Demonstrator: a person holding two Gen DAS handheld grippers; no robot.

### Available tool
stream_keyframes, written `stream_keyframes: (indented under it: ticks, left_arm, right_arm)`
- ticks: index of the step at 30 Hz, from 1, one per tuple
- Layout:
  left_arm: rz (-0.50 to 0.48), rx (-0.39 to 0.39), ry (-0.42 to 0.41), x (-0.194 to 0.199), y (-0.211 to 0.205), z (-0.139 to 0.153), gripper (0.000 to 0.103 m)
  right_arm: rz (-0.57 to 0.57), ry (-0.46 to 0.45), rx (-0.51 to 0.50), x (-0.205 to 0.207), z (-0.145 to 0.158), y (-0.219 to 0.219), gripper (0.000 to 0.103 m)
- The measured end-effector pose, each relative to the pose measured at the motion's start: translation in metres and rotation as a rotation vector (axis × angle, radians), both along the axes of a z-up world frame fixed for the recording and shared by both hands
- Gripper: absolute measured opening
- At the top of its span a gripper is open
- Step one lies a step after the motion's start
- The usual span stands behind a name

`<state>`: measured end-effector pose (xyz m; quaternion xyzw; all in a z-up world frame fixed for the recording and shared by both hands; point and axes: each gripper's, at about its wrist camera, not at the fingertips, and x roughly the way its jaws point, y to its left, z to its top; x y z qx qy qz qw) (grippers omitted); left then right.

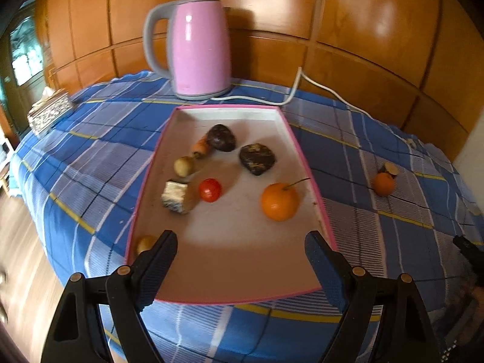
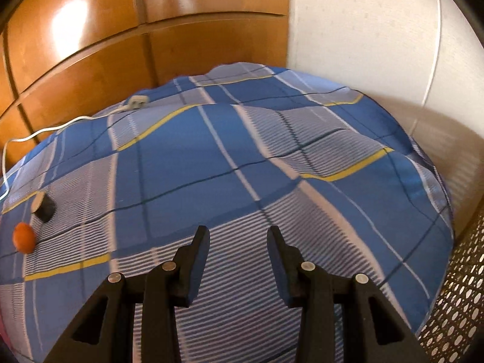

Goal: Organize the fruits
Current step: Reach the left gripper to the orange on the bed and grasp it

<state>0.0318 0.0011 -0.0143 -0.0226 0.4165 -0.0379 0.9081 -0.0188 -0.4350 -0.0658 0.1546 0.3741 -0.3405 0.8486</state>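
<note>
A pink-rimmed tray lies on the blue checked tablecloth. In it are an orange with a stem, a small red fruit, two dark brown lumps, a small carrot-like piece, a yellowish fruit, a silver-wrapped block and a yellow fruit at the near left corner. My left gripper is open and empty above the tray's near end. A small orange fruit and a dark cut piece lie on the cloth right of the tray. My right gripper is open and empty over bare cloth.
A pink kettle stands behind the tray, its white cord running right to a plug. A tissue box sits at the far left. Wooden panels back the table; a white wall and perforated metal surface lie to the right.
</note>
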Motion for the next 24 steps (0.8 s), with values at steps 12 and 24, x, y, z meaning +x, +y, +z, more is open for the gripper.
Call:
stream_keyframes:
  ticks: [12, 24]
  left_arm:
    - [-0.160, -0.028, -0.010, 0.010, -0.042, 0.013, 0.087]
    - [-0.371, -0.080, 0.064, 0.052, -0.119, 0.005, 0.072]
  right_arm:
    - [-0.042, 0.014, -0.042, -0.003, -0.007, -0.009, 0.040]
    - [-0.046, -0.010, -0.047, -0.006, -0.010, -0.009, 0.050]
